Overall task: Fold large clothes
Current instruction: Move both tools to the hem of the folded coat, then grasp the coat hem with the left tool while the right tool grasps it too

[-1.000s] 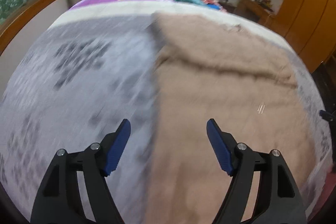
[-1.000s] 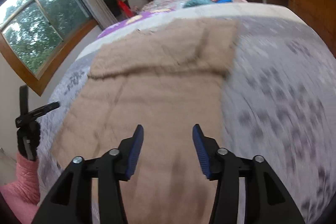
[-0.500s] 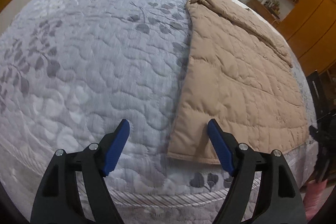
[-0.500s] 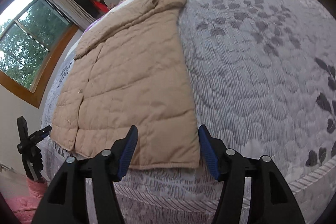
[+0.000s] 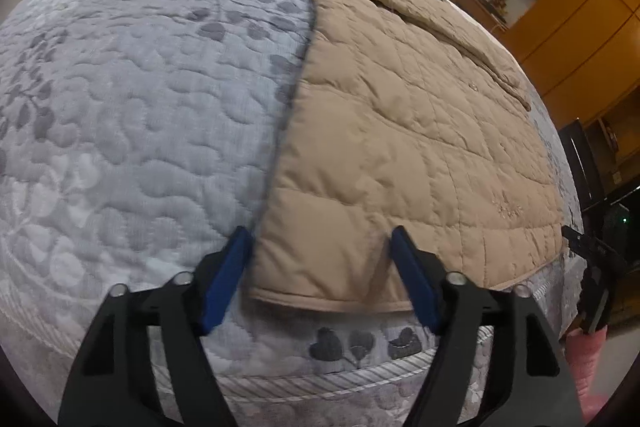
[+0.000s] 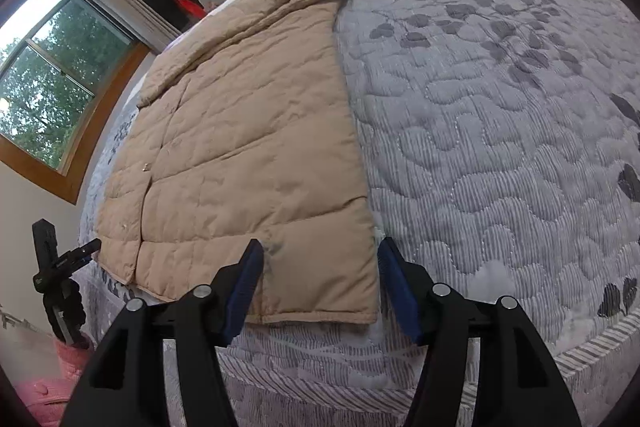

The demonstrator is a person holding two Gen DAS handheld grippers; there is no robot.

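Two hand-held grippers we hold spread: left (image 5: pixel 322 281) closing, right (image 6: pixel 320 285) open, each straddling a corner of the coat (image 5: pixel 400 131) at 12 o'clock on the bed (image 5: pixel 120 107). We read no writing.

Grey quilted bed (image 5: pixel 132 115), tan padded coat (image 5: pixel 400 131) spread flat

I counted one tan quilted padded coat (image 5: pixel 404 131), one grey leaf-patterned quilted bedspread (image 5: pixel 132 99), and two black grippers with blue pads: left gripper (image 5: pixel 320 283), right gripper (image 6: pixel 320 287).

Left gripper (image 5: pixel 322 277) closing, right gripper (image 6: pixel 320 285) agape
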